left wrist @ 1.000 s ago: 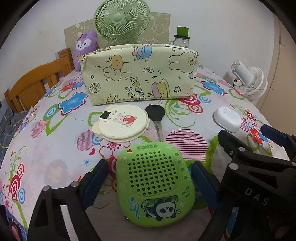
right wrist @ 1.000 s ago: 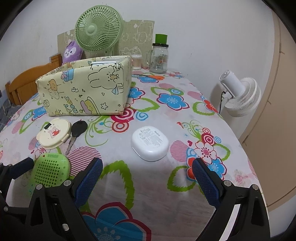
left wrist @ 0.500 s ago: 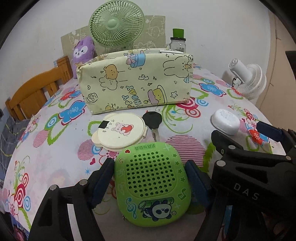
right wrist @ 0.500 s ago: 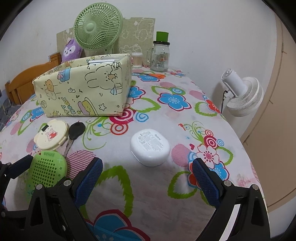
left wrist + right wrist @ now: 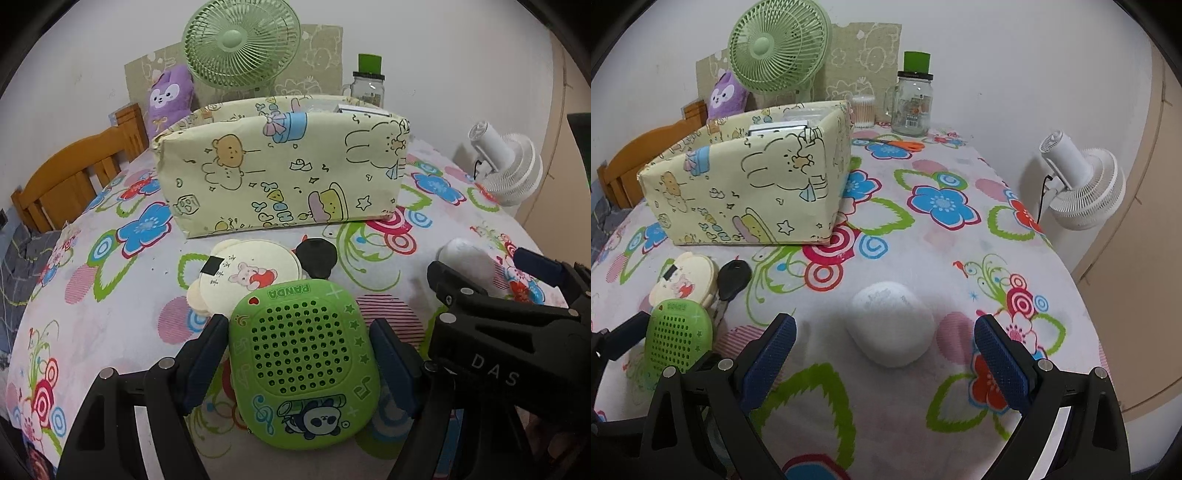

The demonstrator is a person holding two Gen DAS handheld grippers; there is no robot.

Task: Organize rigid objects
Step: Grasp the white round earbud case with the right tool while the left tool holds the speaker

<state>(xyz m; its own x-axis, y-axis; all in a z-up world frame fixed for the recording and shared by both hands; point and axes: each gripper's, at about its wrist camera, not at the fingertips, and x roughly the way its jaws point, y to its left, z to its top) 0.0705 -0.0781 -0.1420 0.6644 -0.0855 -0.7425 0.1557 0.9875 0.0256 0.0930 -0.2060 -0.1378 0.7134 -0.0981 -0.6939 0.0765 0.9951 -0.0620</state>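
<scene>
My left gripper [image 5: 299, 354] is shut on a green panda case [image 5: 303, 365], its blue pads pressing both sides, just above the flowered tablecloth. The case also shows in the right wrist view [image 5: 677, 336]. Beyond it lie a cream round case [image 5: 247, 275] and a black key [image 5: 317, 254]. A cartoon-print fabric box [image 5: 280, 170] stands behind them, open on top. My right gripper [image 5: 884, 347] is open, its fingers either side of a white oval case [image 5: 892, 328] on the cloth.
A green fan [image 5: 242, 40], purple plush [image 5: 170, 98] and glass jar [image 5: 912, 103] stand at the back. Orange scissors [image 5: 897, 144] lie near the jar. A white fan [image 5: 1082, 184] stands off the right edge. A wooden chair [image 5: 70, 170] is at left.
My left gripper has closed onto the green panda case and lifted it slightly. My right gripper has moved forward around the white oval case.
</scene>
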